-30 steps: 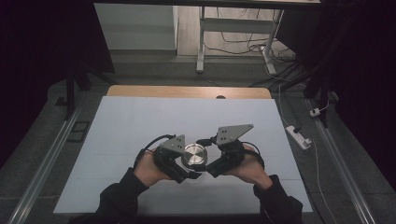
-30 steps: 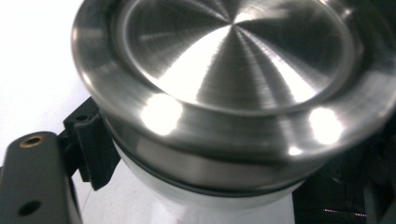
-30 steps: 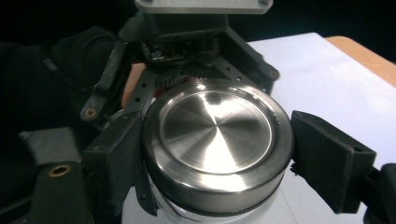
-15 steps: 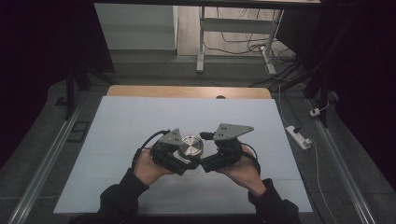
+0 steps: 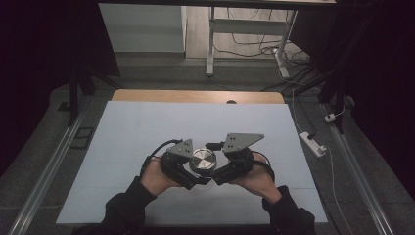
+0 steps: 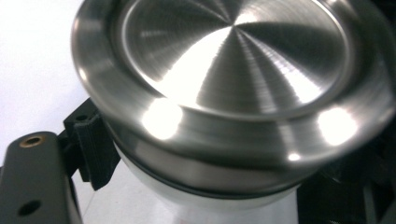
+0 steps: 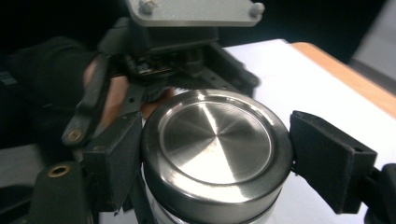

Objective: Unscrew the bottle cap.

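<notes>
A jar with a brushed steel lid (image 5: 203, 159) is held just above the white table top (image 5: 147, 132), between my two grippers. My left gripper (image 5: 193, 175) comes in from the left and is shut on the jar's pale body below the lid, one black finger (image 6: 91, 149) pressing its side. The lid (image 6: 233, 74) looms large in the left gripper view. My right gripper (image 7: 215, 163) has just been closing, with the lid (image 7: 215, 140) between its jaws. Both its pads (image 7: 114, 158) now sit against the lid's rim. Beyond the lid is the left gripper (image 7: 177, 60).
The table's far edge is a wooden strip (image 5: 195, 96). A white power strip (image 5: 313, 143) lies on the floor to the right. A metal frame (image 5: 210, 44) stands behind the table, with cables on the floor. Rails run along both sides.
Both hands and the jar have shifted only slightly on the spot. Both grippers stay at the jar.
</notes>
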`<state>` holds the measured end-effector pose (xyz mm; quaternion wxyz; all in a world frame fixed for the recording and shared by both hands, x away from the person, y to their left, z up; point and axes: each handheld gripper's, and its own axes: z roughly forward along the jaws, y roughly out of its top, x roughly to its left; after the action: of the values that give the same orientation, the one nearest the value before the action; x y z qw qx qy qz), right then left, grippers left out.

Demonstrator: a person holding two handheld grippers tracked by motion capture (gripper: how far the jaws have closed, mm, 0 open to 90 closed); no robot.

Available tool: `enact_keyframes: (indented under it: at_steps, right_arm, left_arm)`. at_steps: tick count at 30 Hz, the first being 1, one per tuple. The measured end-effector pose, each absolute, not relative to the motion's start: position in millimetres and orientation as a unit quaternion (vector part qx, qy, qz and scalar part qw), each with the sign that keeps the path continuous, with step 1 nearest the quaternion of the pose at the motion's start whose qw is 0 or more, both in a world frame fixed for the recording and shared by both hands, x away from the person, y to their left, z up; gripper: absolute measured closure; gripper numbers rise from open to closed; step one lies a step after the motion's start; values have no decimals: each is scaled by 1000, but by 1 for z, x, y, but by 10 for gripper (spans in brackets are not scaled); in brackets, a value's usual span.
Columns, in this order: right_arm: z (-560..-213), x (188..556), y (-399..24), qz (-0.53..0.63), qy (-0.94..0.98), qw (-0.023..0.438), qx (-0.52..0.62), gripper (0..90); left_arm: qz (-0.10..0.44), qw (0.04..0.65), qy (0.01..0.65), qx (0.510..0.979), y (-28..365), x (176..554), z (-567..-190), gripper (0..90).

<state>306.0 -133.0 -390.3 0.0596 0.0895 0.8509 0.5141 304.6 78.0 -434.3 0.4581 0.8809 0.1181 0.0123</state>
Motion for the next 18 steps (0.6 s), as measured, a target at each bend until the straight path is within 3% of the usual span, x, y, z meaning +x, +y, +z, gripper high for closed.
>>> enact_keyframes:
  at_steps: [2, 5, 9, 13, 17, 18]
  right_arm:
    - [-391, 312, -141, 525, 848, 19, 64, 192]
    - [-392, 316, -144, 530, 846, 4, 61, 192]
    - [-389, 314, -142, 529, 845, 20, 81, 150]
    - [-390, 305, -130, 497, 857, 76, 118, 103]
    - [-394, 303, -123, 490, 854, 97, 144, 113]
    - [-397, 302, -121, 488, 853, 110, 151, 158]
  left_arm:
    - [2, 461, 105, 881, 75, 303, -434, 155]
    - [7, 458, 111, 882, 74, 303, -433, 155]
    - [28, 452, 138, 881, 77, 305, -433, 155]
    - [44, 451, 172, 875, 78, 307, -435, 155]
    - [60, 437, 186, 878, 77, 307, -437, 155]
    - [60, 436, 188, 878, 76, 307, -438, 155]
